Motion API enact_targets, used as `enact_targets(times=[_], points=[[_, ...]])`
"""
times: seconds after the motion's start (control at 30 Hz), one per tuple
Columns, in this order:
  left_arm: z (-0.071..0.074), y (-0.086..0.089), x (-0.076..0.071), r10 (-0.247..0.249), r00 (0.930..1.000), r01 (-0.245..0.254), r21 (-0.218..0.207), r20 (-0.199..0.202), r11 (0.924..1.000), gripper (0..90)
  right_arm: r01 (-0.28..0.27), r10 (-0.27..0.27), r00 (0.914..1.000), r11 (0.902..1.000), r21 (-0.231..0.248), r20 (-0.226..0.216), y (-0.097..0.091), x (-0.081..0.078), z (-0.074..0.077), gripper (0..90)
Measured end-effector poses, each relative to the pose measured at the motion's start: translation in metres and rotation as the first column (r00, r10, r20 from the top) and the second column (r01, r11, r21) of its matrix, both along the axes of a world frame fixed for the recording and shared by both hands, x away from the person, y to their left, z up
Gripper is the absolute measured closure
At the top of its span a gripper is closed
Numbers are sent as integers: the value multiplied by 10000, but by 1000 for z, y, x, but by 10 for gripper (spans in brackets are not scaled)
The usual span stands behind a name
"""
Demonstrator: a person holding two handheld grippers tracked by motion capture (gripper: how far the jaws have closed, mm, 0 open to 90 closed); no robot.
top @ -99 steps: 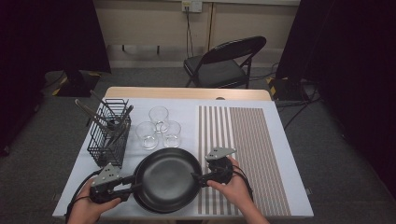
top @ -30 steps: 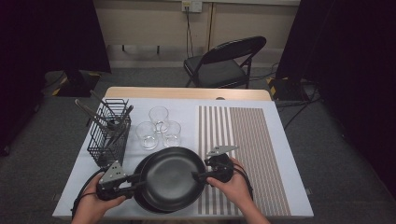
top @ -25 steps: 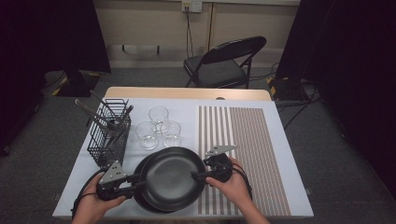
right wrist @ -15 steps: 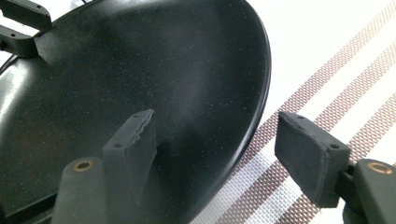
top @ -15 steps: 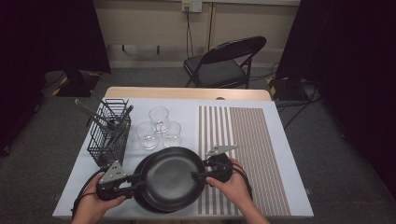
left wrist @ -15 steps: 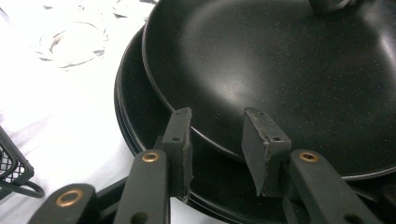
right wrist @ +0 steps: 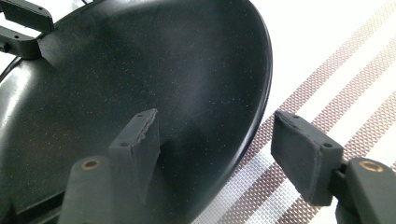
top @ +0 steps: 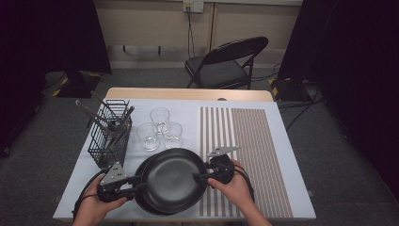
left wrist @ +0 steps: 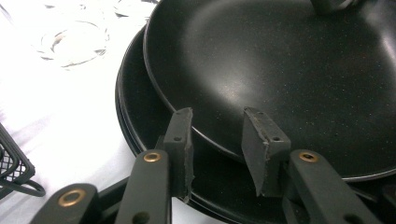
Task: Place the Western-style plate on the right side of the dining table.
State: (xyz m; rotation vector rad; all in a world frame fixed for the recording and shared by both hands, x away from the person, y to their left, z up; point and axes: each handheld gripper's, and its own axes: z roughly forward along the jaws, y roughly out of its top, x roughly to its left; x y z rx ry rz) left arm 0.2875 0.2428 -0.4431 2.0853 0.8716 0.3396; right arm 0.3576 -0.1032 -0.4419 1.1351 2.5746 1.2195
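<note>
while the top black pan (top: pixel 173 179) sits on a second pan (top: pixel 144 203) at the table's (top: pixel 263 207) six o'clock edge, the left gripper (top: pixel 133 184) straddles its rim at nine o'clock, jaws narrow but not clearly pinching. the right gripper (top: pixel 200 178), at three o'clock, has just been closing, rim between its apart jaws.

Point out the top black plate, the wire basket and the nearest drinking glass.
top black plate (top: pixel 171 181), high view, middle of its inner face.
wire basket (top: pixel 107 146), high view, its front mesh wall.
nearest drinking glass (top: pixel 147 137), high view, its clear wall near the rim.
</note>
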Motion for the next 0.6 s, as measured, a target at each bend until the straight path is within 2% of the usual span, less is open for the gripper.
enact_targets(times=[0.17, 0.27, 0.47, 0.6], points=[[-1, 2, 0, -54, 9999, 54, -42, 118, 10000, 641, -12, 12, 10000, 10000, -22, 4, 0, 0, 0, 323], [-2, 3, 0, -136, 9999, 136, -206, 22, 9997, 640, -40, 40, 10000, 10000, 22, 44, -1, 0, 0, 319], [0, 3, -2, -381, 9993, 381, -132, -13, 9992, 638, -30, 30, 10000, 10000, 64, -5, -2, 0, -1, 316], [0, 4, -3, -480, 9988, 478, -230, -90, 9986, 632, -12, 12, 10000, 10000, 80, 32, -4, 1, -1, 316]])
